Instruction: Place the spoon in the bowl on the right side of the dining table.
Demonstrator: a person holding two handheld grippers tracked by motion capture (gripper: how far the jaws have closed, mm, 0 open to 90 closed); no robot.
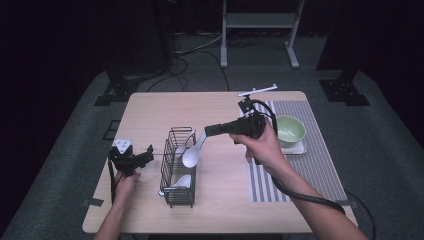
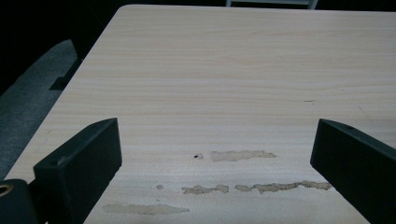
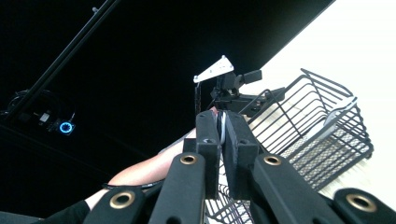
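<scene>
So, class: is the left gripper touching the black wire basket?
Apart. In the high view, bare table shows between the left gripper and the wire basket; in the left gripper view its jaws stand wide open over bare tabletop.

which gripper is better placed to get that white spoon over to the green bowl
Right. The right gripper is already shut on the white spoon, above the wire basket, with the green bowl just beyond its hand. The left gripper is open, across the basket.

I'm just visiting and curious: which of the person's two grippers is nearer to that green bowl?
The right. The right gripper is held just left of the green bowl, its jaws clamping a white spoon. The left gripper sits across the table, beyond the wire basket.
</scene>
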